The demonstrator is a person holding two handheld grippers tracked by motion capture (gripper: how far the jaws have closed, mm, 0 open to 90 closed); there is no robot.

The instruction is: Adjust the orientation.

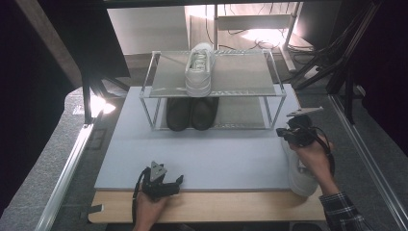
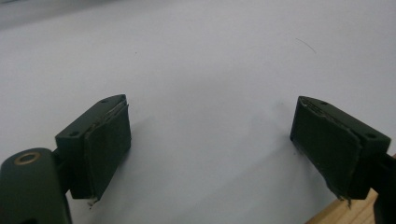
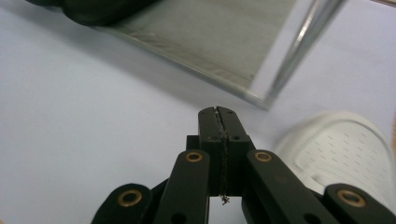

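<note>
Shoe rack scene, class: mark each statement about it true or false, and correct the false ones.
1. A white shoe stands on the top shelf of the shoe rack. True.
2. The lower shelf holds a pair of red shoes. False: the pair of dark shoes there is black.
3. The right gripper is shut with nothing between its pads. True.
4. The left gripper is clamped on a shoe. False: it is open over the bare grey mat.
5. A second white shoe lies at the mat's right edge, by the right hand. True.
</note>
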